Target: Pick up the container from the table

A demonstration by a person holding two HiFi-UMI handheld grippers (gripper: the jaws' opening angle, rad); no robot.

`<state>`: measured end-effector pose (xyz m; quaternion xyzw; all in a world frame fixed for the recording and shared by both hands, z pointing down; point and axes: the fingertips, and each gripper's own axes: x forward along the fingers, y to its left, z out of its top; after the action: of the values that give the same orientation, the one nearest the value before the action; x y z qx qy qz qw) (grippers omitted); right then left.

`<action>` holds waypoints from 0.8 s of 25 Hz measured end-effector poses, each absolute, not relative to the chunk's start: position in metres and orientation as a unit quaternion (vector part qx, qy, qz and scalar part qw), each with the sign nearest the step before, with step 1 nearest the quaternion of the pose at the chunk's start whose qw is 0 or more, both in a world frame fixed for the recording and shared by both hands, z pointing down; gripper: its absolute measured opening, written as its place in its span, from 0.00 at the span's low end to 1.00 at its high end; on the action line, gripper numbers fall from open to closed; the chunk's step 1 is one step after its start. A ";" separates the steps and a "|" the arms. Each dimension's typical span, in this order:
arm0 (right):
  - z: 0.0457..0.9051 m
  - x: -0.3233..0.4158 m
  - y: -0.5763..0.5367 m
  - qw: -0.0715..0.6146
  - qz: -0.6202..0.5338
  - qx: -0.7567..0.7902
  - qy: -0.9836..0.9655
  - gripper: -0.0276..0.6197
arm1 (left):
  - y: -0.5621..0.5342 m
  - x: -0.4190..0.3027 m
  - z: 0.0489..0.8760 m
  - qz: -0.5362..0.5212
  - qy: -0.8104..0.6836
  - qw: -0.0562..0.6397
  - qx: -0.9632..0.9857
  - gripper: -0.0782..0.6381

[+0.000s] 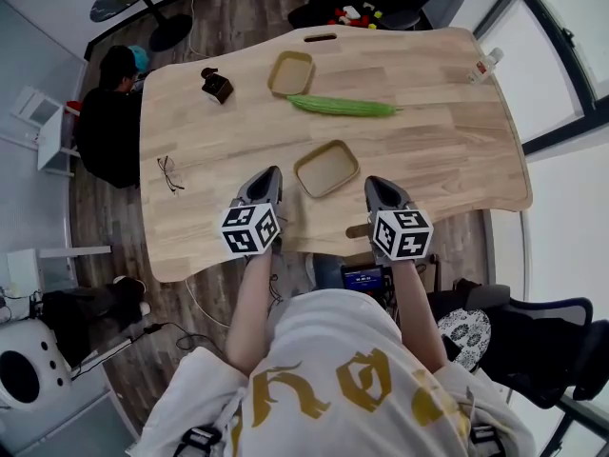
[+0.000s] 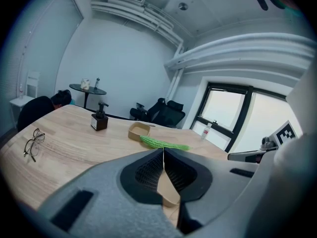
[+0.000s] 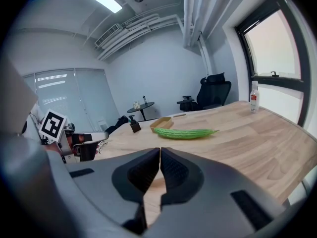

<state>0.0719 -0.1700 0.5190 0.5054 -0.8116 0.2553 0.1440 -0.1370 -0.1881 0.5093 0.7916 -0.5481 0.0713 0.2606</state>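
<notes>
The left gripper (image 1: 265, 177) and the right gripper (image 1: 379, 188) each carry a cube with black and white squares. The gold letters on the person's shirt (image 1: 314, 388) are too bent to read. The label on the clear bottle (image 1: 486, 66) is too small to read.

The wooden table (image 1: 457, 160) has a wavy front edge. The near container (image 1: 326, 168) is a flat tan tray. It sits close to that front edge, in the middle, between the two grippers. A far tray (image 1: 291, 72) of the same tan sits near the back edge, just beside a long green vegetable (image 1: 341, 106). A dark pump bottle (image 1: 217, 85) stands left of that tray. A pair of glasses (image 1: 169, 172) lies near the left edge. The clear bottle stands at the far right corner. The right side of the table is bare wood with lots of room.

The left gripper is over the front of the table, just left of the near container. Its jaws are pressed together and hold nothing. The right gripper is on the other side of the container. Its jaws are pressed together too, and they hold nothing. Both grippers point away from the person and tip down a little. Both forearms reach straight out from the body.
</notes>
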 end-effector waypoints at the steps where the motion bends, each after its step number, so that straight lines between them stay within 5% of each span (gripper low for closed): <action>1: 0.518 0.073 -0.174 0.141 0.254 0.508 -0.811 0.06 | -0.191 -0.139 0.511 0.071 -0.551 0.260 0.789 0.12; 20: 0.568 0.063 -0.217 0.176 0.294 0.488 -0.803 0.06 | -0.205 -0.131 0.571 0.102 -0.535 0.329 0.772 0.13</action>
<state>0.0631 -0.2174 0.5683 0.4883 -0.8026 0.2940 0.1760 -0.1312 -0.2048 0.5710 0.7718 -0.5347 0.1020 0.3287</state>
